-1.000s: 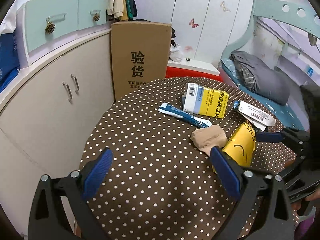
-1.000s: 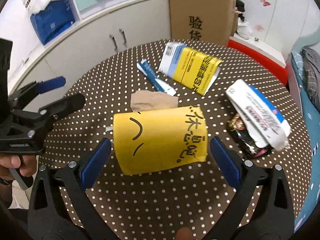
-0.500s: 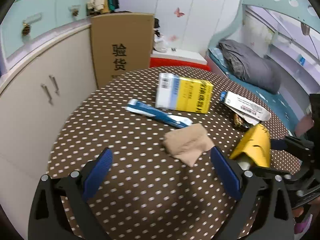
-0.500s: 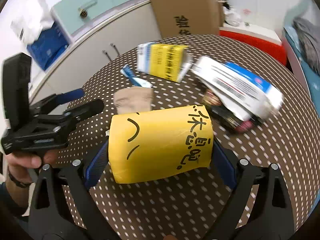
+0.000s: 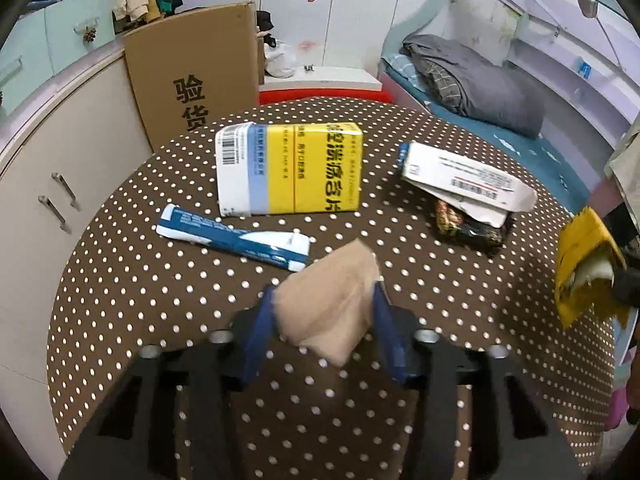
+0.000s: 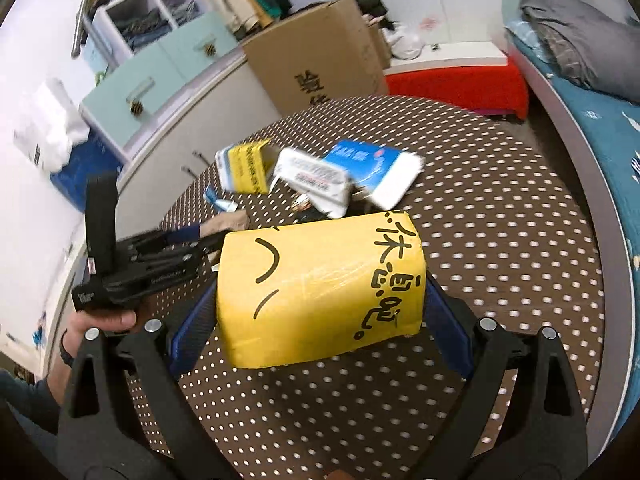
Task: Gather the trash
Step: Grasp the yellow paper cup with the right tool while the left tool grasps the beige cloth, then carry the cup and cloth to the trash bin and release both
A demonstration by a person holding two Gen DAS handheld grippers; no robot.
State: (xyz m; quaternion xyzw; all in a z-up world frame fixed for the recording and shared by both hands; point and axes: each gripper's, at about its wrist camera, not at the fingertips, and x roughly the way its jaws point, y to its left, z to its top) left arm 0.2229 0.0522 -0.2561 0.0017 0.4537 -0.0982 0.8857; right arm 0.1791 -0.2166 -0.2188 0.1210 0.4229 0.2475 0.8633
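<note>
On the round dotted table [image 5: 132,304] lies a crumpled beige napkin [image 5: 328,320]. My left gripper [image 5: 323,291] straddles it with its jaws closing, both blue pads against the napkin's sides. The right wrist view shows that gripper [image 6: 192,236] at the left with the napkin [image 6: 226,222] at its tips. My right gripper [image 6: 320,298] is shut on a yellow packet [image 6: 320,276] with black writing, held above the table. That packet [image 5: 580,276] shows at the right edge of the left wrist view. A yellow-and-white box [image 5: 292,172], a blue tube carton [image 5: 232,238], a torn white carton [image 5: 460,176] and a dark wrapper [image 5: 468,228] lie on the table.
A tall cardboard box [image 5: 196,76] stands behind the table beside a beige cabinet [image 5: 48,152]. A bed with a grey blanket [image 5: 480,80] runs along the right. A red-sided platform [image 5: 320,94] sits at the back. A person's hand [image 6: 100,320] holds the left gripper.
My left gripper moved forward over the beige napkin and its jaws narrowed onto it. My right gripper closed on the yellow packet, lifted it and swung it to the right.
</note>
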